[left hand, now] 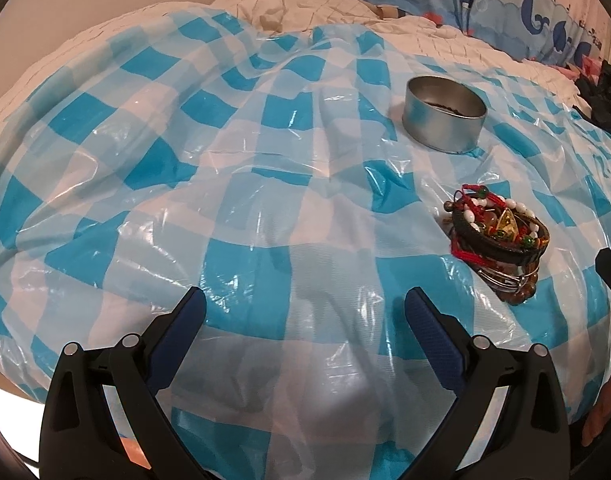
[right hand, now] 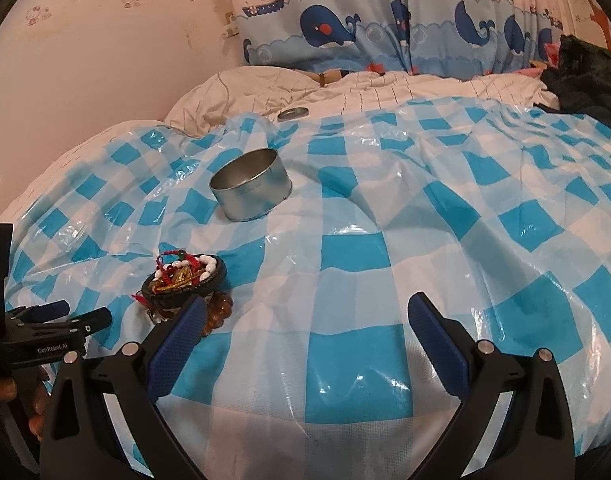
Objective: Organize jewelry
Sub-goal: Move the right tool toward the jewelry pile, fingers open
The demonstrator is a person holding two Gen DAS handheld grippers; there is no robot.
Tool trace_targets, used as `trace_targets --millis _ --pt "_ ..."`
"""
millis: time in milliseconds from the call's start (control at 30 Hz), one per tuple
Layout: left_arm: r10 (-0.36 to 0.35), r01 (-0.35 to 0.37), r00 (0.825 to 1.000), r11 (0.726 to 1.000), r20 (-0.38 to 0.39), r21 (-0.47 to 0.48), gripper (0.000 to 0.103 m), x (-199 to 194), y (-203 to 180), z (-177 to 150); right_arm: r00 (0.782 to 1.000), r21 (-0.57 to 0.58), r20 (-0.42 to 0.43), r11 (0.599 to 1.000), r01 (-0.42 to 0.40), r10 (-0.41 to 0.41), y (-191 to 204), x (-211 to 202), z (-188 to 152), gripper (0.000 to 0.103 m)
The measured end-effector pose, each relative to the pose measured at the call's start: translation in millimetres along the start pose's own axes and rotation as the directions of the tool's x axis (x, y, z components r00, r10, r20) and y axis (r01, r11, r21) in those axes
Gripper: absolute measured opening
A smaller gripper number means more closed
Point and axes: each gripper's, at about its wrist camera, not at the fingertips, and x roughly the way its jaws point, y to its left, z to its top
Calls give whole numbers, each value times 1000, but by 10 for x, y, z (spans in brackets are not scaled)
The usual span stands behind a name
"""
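Observation:
A pile of jewelry (left hand: 499,236) lies on the blue-and-white checked plastic sheet (left hand: 265,160): a black bracelet, red cords, white beads, a gold charm, amber beads and metal bangles. It also shows in the right wrist view (right hand: 185,280). A round open metal tin (left hand: 445,118) stands beyond it, with something dark inside; it also shows in the right wrist view (right hand: 251,184). My left gripper (left hand: 305,312) is open and empty, left of the pile. My right gripper (right hand: 305,316) is open and empty, right of the pile. The left gripper shows at the left edge of the right wrist view (right hand: 49,320).
The tin's lid (right hand: 292,113) lies at the far edge of the sheet on a white quilt (right hand: 385,88). A whale-print curtain (right hand: 385,32) hangs behind the bed. Dark clothing (right hand: 585,76) lies at the far right.

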Motion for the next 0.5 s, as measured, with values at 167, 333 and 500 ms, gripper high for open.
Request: trace_targets --millis 167,333,500 --pt "-2 2 1000 1000 3 -1 96 -15 4 2 1000 -7 6 1000 3 -3 -7 -7 -1 97" --pt "-4 4 1000 1000 3 -18 96 -20 42 3 1000 -4 8 1000 5 -5 -8 -10 -1 97" --pt "0 0 1000 1000 6 -6 96 -18 47 5 1000 -16 18 1000 11 -11 -9 -47 -4 97"
